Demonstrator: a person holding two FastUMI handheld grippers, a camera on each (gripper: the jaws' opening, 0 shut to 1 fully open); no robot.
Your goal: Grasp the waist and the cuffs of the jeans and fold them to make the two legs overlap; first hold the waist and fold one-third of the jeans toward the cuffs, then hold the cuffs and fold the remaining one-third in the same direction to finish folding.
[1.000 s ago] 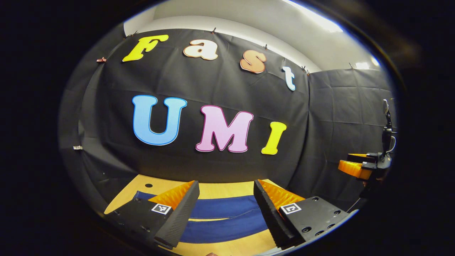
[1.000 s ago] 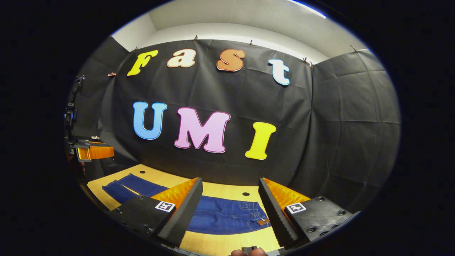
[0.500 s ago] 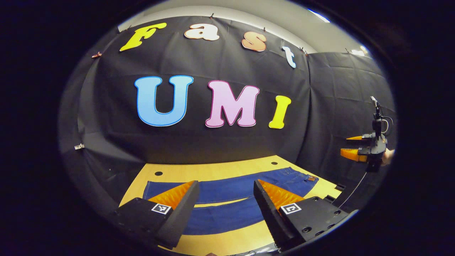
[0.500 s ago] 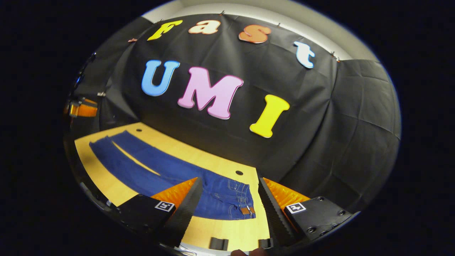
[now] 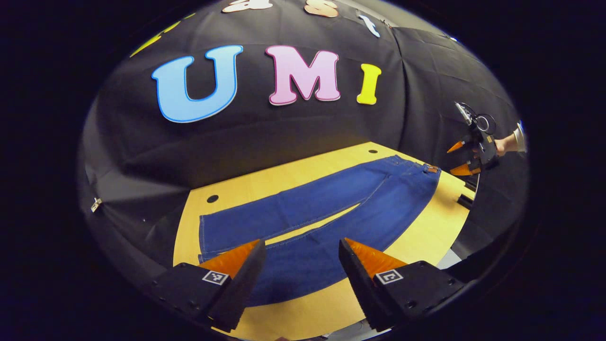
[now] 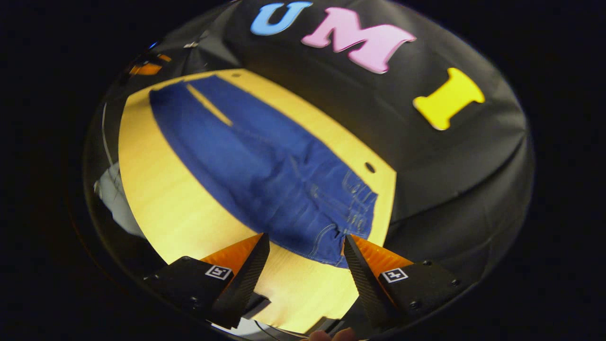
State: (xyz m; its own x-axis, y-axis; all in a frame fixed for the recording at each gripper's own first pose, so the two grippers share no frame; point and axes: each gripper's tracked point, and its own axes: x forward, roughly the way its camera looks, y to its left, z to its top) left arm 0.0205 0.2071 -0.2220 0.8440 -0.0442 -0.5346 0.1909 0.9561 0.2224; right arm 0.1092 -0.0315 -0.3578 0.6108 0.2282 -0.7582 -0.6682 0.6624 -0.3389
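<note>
Left gripper view now shows the whole jeans (image 5: 303, 222), apparently flat.

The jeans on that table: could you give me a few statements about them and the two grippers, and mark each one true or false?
1. The jeans lie spread flat on the wooden table. True.
2. The two legs already overlap. False: a strip of table shows between them.
3. The left gripper is clamped on a cuff. False: it is open, with nothing between its fingers.
4. The right gripper is open near the waist end. True.
5. The jeans are red. False: they are blue.
</note>
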